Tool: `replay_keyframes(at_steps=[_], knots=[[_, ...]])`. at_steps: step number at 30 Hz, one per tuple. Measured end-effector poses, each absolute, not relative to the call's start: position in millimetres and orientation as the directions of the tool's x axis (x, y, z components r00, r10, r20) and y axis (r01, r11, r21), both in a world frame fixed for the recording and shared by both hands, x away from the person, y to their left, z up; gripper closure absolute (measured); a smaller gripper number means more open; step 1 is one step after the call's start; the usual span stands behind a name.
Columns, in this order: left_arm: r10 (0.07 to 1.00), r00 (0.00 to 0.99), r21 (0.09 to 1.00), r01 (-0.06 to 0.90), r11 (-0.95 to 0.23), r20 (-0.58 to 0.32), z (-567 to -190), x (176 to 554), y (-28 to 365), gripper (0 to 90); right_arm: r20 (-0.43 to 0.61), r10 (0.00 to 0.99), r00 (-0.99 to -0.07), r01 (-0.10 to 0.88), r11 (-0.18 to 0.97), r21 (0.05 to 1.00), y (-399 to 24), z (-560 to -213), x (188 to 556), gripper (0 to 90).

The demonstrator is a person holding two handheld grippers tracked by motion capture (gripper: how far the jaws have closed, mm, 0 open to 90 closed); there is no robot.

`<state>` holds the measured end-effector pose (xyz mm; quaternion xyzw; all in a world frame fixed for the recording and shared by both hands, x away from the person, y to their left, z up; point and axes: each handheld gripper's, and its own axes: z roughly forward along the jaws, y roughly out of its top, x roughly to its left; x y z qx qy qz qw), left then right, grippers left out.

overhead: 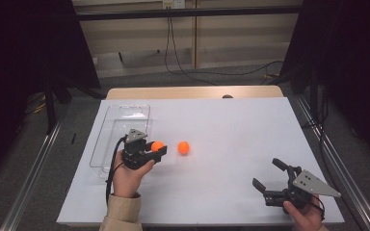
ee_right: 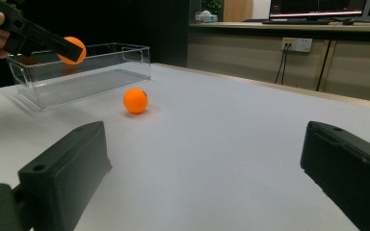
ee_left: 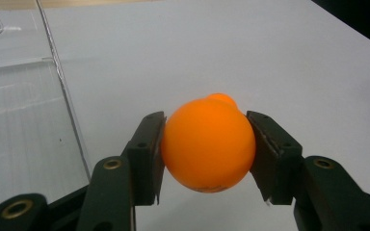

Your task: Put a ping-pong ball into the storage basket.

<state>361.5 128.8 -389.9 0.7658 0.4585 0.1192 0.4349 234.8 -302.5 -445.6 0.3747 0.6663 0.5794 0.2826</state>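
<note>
Near the table's (overhead: 221,202) front right corner the right gripper (overhead: 270,175) rests low in a hand, jaws spread wide with nothing between them, well apart from everything else. Toward the left side the left gripper (overhead: 160,150) pinches an orange ball (ee_left: 207,144) between its pads, lifted off the surface just beside the clear plastic bin's (overhead: 107,126) right wall. A second orange ball (overhead: 183,147) lies loose on the white tabletop just right of the held one, near the middle; the bin runs along the left edge toward the far left corner.
</note>
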Motion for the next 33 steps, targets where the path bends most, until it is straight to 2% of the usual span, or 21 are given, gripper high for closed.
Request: replay_keyframes(at_steps=[33], knots=[[0.816, 0.535, 0.781, 0.597, -0.185, -0.216, -383.6, 361.8, 143.0, 50.8, 0.059, 0.827, -0.56, 0.173, 0.047, 0.984, -302.2, -445.6, 234.8, 2.4]])
